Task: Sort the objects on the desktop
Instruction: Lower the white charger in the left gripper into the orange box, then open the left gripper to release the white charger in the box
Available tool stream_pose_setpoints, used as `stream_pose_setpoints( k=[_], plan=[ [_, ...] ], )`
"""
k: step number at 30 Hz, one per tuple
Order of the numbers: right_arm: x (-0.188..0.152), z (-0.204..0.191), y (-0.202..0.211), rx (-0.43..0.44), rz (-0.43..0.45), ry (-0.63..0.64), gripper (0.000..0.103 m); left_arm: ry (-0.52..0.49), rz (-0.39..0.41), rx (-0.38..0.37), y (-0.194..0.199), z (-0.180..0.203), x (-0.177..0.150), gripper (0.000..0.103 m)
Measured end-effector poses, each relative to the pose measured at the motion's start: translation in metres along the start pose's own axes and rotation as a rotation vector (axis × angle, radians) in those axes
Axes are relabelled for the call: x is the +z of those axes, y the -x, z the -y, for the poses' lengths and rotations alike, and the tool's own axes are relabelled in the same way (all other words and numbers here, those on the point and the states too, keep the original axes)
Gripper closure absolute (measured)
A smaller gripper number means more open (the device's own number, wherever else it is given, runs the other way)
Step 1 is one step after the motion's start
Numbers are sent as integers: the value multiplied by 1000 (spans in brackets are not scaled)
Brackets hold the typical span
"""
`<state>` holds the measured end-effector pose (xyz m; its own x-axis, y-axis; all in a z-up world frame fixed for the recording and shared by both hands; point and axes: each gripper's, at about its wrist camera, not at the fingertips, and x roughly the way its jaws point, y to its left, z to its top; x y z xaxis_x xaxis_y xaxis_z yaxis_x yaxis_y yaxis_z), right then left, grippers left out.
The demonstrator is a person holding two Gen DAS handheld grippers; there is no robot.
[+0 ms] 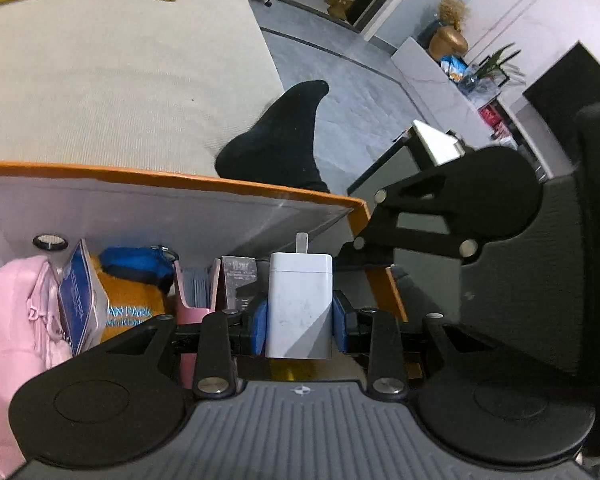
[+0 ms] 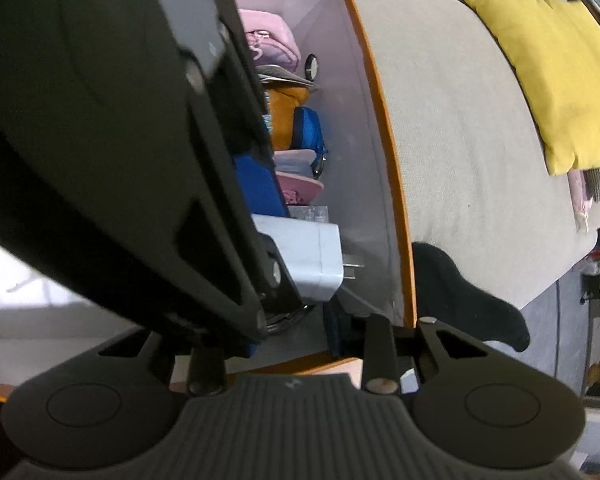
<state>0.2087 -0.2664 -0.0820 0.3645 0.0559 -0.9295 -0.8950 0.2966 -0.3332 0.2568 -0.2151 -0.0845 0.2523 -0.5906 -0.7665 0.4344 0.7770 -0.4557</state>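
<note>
Our left gripper [image 1: 299, 312] holds a white rectangular plastic charger block [image 1: 300, 304], its blue rubbery pads [image 1: 258, 326] pressed flat against the two long sides. The block is smooth and matte with rounded corners and a faint seam near the far end. Its long axis runs straight ahead along the fingers, and the metal prongs [image 1: 302, 243] point away from us toward the far wall of the box. In the right wrist view the same charger [image 2: 316, 256] lies sideways, prongs aimed right at the pale inner wall.

The charger hangs inside an orange-edged cardboard box with white inner walls [image 1: 172, 208], at the right end of a row of things: a soft pink fabric pouch [image 1: 16, 320], a blue glossy booklet [image 1: 78, 300], an orange bag [image 1: 128, 300], a blue fabric case [image 1: 136, 262], a pink card holder [image 1: 198, 292] and a dark printed small box [image 1: 240, 280].

Our right gripper [image 2: 292, 340] sits just beside the box's near corner; the left tool's black linkage covers one of its fingers, so we cannot tell its width.

Beyond the box lie a beige woven sofa cushion [image 1: 120, 80], a black sock [image 1: 284, 136] and a yellow pillow [image 2: 560, 72].
</note>
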Motion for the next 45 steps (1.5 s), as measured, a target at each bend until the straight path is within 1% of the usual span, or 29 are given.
stream_pose_setpoints(
  k=[4, 9, 13, 15, 18, 23, 25, 28, 32, 35, 37, 39, 40, 41, 42, 43, 44, 45],
  plan=[
    [1, -5, 2, -11, -9, 12, 68, -22, -8, -5, -2, -1, 2, 66],
    [3, -6, 9, 8, -16, -11, 69, -55, -22, 0, -3, 1, 6, 66],
    [4, -10, 12, 6, -15, -27, 69, -69, -31, -3, -2, 2, 6, 65],
    [5, -9, 10, 8, -22, -43, 68, -69, -29, 0, -1, 0, 6, 65],
    [4, -11, 7, -12, -29, -50, 65, -62, -35, -2, 2, -3, 6, 60],
    [4, -10, 11, -10, -43, -47, 67, -67, -33, -5, 6, -6, 6, 60],
    [3, -14, 16, -1, -41, -41, 67, -58, -27, -2, 7, -8, 6, 60],
    [2, -18, 22, 17, -29, -62, 67, -33, -32, -23, 8, -12, 9, 60],
    [3, -21, 28, 31, -18, -101, 67, -52, -29, -14, 11, -11, 8, 61],
    [4, -23, 36, 57, -2, -140, 68, -38, -8, -31, 22, -14, 7, 60],
    [6, -31, 40, 87, 7, -133, 68, -35, 12, -29, 31, -16, 5, 60],
    [8, -40, 40, 96, -4, -113, 68, -29, 22, -28, 39, -17, 4, 60],
    [10, -45, 38, 90, -14, -103, 69, -27, 26, -28, 43, -18, 4, 60],
    [12, -49, 35, 83, -28, -96, 75, -25, 29, -25, 46, -19, 3, 60],
    [13, -52, 32, 78, -41, -95, 86, -23, 33, -22, 50, -20, 2, 60],
    [15, -54, 29, 74, -52, -99, 89, -21, 38, -21, 53, -21, 1, 60],
    [17, -55, 27, 75, -55, -108, 90, -18, 44, -22, 58, -22, -1, 60],
    [21, -44, 20, 74, -55, -115, 89, -14, 49, -23, 62, -23, -2, 60]
  ],
)
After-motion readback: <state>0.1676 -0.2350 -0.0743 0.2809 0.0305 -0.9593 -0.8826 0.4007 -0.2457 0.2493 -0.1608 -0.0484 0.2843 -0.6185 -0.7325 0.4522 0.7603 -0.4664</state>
